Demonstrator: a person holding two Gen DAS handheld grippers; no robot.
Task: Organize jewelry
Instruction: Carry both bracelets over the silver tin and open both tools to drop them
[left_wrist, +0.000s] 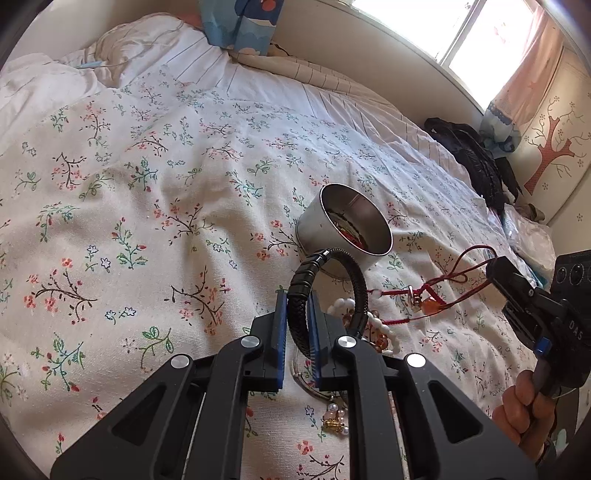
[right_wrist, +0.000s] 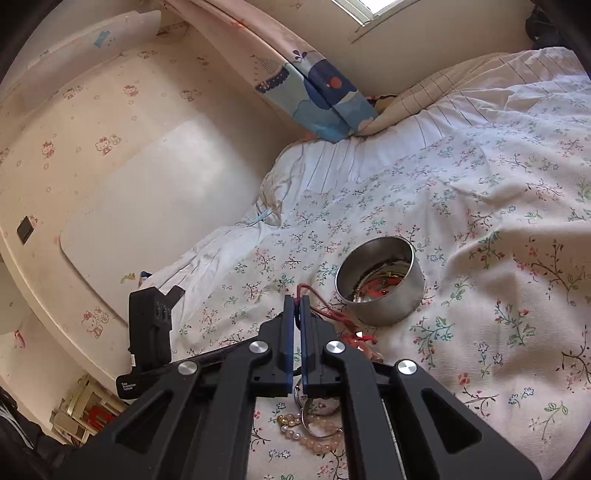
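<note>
My left gripper (left_wrist: 297, 299) is shut on a black braided leather bracelet (left_wrist: 325, 284), which arches up in front of a steel bowl (left_wrist: 345, 225) on the flowered bedspread. At the right of the left wrist view, my right gripper (left_wrist: 493, 267) is shut on a red cord necklace (left_wrist: 428, 288) that stretches back to the pile. In the right wrist view the right gripper (right_wrist: 296, 297) pinches the red cord (right_wrist: 306, 288) just left of the steel bowl (right_wrist: 380, 280), which holds some jewelry. Pearl and pink bead pieces (right_wrist: 314, 432) lie under the fingers.
White bead bracelets (left_wrist: 347, 306), a silver bangle (left_wrist: 306, 380) and a gold charm (left_wrist: 334, 421) lie by the left gripper. Dark clothing (left_wrist: 476, 158) sits at the bed's far right edge. A person's hand (left_wrist: 524, 406) grips the right tool. A wall and headboard (right_wrist: 147, 192) stand to the left.
</note>
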